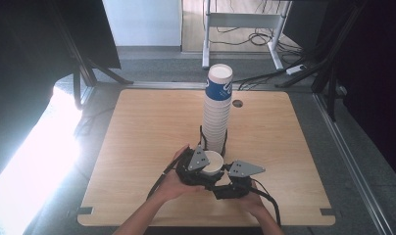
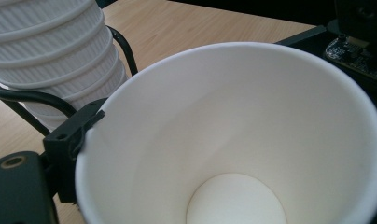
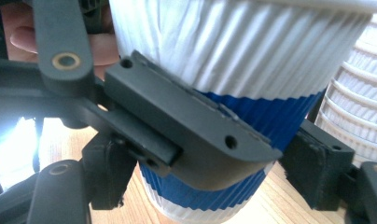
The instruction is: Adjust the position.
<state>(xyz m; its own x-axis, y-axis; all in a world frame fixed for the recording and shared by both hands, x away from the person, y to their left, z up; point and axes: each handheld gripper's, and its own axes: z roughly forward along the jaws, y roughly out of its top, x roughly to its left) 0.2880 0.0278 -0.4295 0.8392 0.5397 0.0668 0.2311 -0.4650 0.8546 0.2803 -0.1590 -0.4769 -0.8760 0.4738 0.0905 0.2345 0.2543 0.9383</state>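
Work in hand: a single paper cup [image 1: 213, 163] is held just in front of the tall stack of paper cups [image 1: 217, 110], near the person's edge of the counter [image 1: 137, 132]; it looks like one cup being handled apart from the stack.

Cup position: upright, mouth up, close beside the foot of the stack; whether it rests on the counter I cannot tell.

Left gripper [image 1: 198, 166]: one of its fingers [image 2: 72, 135] sits at the cup's rim and the empty white inside fills that gripper's own view. The fingers are partly closed, apparently pinching the wall at the rim; the second finger is hidden, so the pinch is a judgement. A rim hold would keep the cup steady and leave its body free.

Right gripper [image 1: 233, 178]: its fingers [image 3: 191, 135] stand either side of the cup's body [image 3: 252, 60] at the blue band, narrowed round it. The near pad lies along the ribbed wall; the far one is at the wall, contact unclear. Taking the cup low on the body gives a firmer hold than the rim.

Stack holder: a black wire frame [image 2: 32, 95] hugs the stack's base, probably keeping it upright.
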